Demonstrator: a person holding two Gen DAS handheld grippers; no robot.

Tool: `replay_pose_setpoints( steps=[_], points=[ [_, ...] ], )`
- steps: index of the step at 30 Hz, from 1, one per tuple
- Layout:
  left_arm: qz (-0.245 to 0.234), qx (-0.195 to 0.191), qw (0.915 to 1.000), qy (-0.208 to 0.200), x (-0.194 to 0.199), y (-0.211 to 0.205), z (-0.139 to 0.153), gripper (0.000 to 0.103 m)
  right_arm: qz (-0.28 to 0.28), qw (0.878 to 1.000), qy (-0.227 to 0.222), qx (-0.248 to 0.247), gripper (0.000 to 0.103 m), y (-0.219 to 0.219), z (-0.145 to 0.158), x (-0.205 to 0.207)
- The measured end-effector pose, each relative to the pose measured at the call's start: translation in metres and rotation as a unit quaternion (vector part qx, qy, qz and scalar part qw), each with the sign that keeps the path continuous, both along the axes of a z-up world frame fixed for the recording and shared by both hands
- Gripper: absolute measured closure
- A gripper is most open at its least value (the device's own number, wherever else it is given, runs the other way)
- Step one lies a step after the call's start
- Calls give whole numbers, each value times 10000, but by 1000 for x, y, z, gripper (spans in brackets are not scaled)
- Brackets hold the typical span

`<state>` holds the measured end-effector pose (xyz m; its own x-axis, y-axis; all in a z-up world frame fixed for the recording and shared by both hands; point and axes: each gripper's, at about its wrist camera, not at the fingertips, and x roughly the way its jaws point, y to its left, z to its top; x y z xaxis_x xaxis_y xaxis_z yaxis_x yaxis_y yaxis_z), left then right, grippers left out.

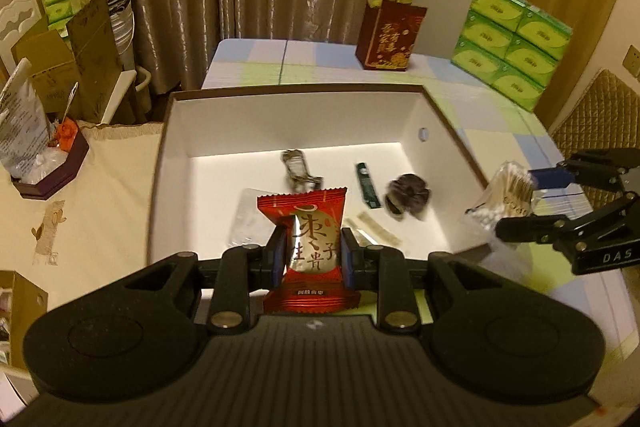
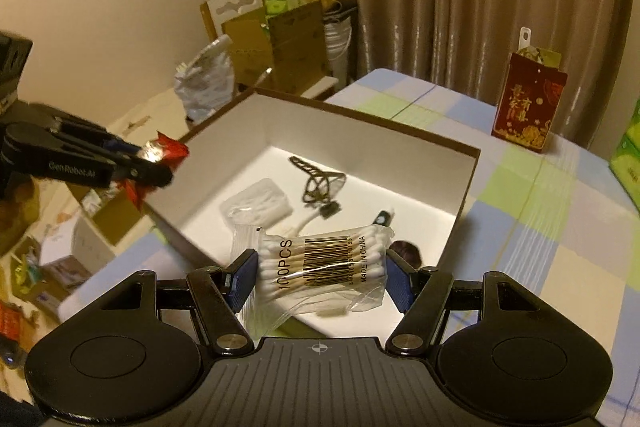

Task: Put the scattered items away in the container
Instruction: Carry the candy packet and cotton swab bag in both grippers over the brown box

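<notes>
In the left wrist view, at 6 o'clock, my left gripper [image 1: 313, 253] has its jaws pinching a red snack packet [image 1: 310, 247] upright between the blue pads. The packet hangs over the near rim of the white box [image 1: 176, 131], not yet inside. On the box floor I count a metal clip [image 1: 296, 169] at 12 o'clock of the packet, a green sachet [image 1: 367, 185], a dark hair scrunchie [image 1: 408, 195] at 2 o'clock, a clear packet [image 1: 250, 223] partly hidden behind the red one, and pale strips [image 1: 374, 229]. At 3 o'clock my right gripper [image 1: 516, 201] carries a bag of cotton swabs [image 1: 502, 197] at the box's right edge.

In the right wrist view, the right jaws are clamped on the cotton swabs [image 2: 322, 263], which hang over the near corner of the box [image 2: 466, 183]. The left gripper [image 2: 160, 167] shows at 9 o'clock, blurred, with the red packet [image 2: 166, 151] at the far-left rim.

Progress, my judgement: about five items are binned; two are in hand and unreleased. I see no loose items on the tablecloth [image 2: 540, 195].

This view reads the swab label "100PCS" and shows the clear packet [image 2: 258, 205] whole; the left view alone shows the tissue stack [image 1: 510, 43] fully.
</notes>
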<state>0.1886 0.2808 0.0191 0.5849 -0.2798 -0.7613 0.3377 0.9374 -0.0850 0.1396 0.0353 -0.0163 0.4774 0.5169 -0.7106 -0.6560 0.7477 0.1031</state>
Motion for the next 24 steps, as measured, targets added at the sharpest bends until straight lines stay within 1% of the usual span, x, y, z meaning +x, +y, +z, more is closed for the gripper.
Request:
replay_pose_setpoints(
  steps=[4,9,13,16,24],
  points=[
    [-56,225,9997,76,25,10,-10,81,-51,9997,-5,-221,39,1,-9,17],
    [-56,342,9989,306,47,18,-29,81,-52,9987,59,-494,39,2,-24,33],
    [-22,367,9983,462,58,23,-44,81,-26,9982,114,-585,39,3,-32,40],
    [-89,397,9974,599,66,24,-53,81,61,9976,137,-672,39,5,-36,43],
    [-272,661,9928,966,77,15,-78,80,265,9954,145,-906,39,8,-44,49]
  ],
)
